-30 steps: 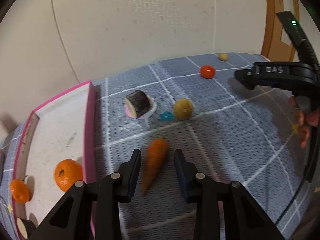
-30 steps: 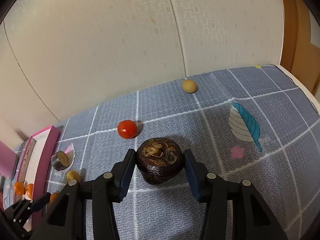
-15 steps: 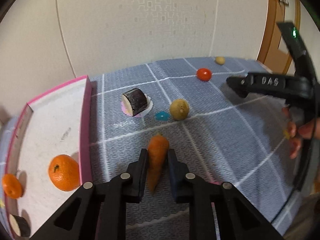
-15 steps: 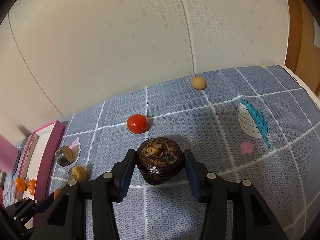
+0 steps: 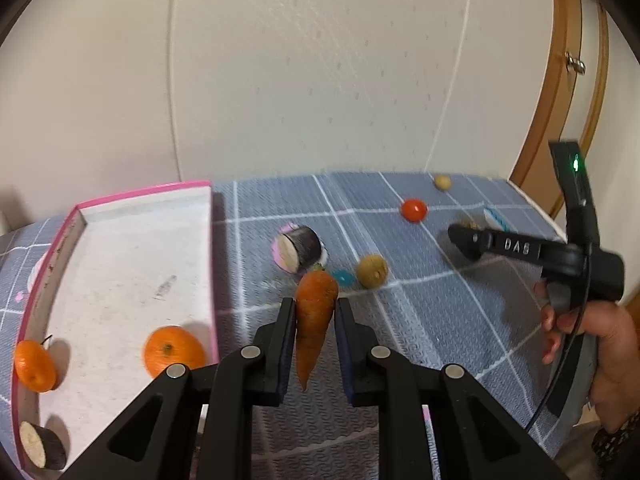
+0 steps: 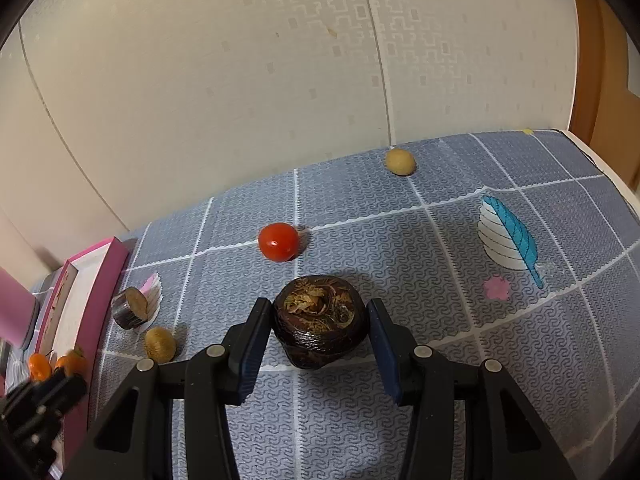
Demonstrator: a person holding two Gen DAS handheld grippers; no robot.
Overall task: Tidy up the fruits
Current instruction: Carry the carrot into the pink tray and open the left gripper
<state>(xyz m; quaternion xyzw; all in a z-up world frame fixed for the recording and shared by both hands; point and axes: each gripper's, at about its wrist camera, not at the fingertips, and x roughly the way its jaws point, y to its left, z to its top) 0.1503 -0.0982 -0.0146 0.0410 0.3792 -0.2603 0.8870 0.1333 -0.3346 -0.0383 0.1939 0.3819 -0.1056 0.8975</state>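
My left gripper (image 5: 315, 312) is shut on an orange carrot (image 5: 314, 316) and holds it off the mat, tip pointing toward me. The pink-rimmed tray (image 5: 120, 264) lies to its left with two oranges (image 5: 174, 350) (image 5: 34, 364) and an eggplant piece (image 5: 42, 448) inside. My right gripper (image 6: 320, 320) is shut on a dark brown mangosteen (image 6: 320, 322) above the mat. A red tomato (image 6: 279, 241), a kiwi (image 6: 160, 345), an eggplant piece (image 6: 130, 307) and a small yellow fruit (image 6: 400, 162) lie on the mat.
The grey tiled mat (image 6: 400, 248) has a leaf print (image 6: 508, 236) at the right. A pink cylinder (image 6: 14, 312) stands at the far left. In the left wrist view the right gripper (image 5: 520, 246) and the hand holding it are at the right. A wall runs behind.
My left gripper closed on the carrot and lifted it off the mat. My right gripper still holds the mangosteen and has shifted a little.
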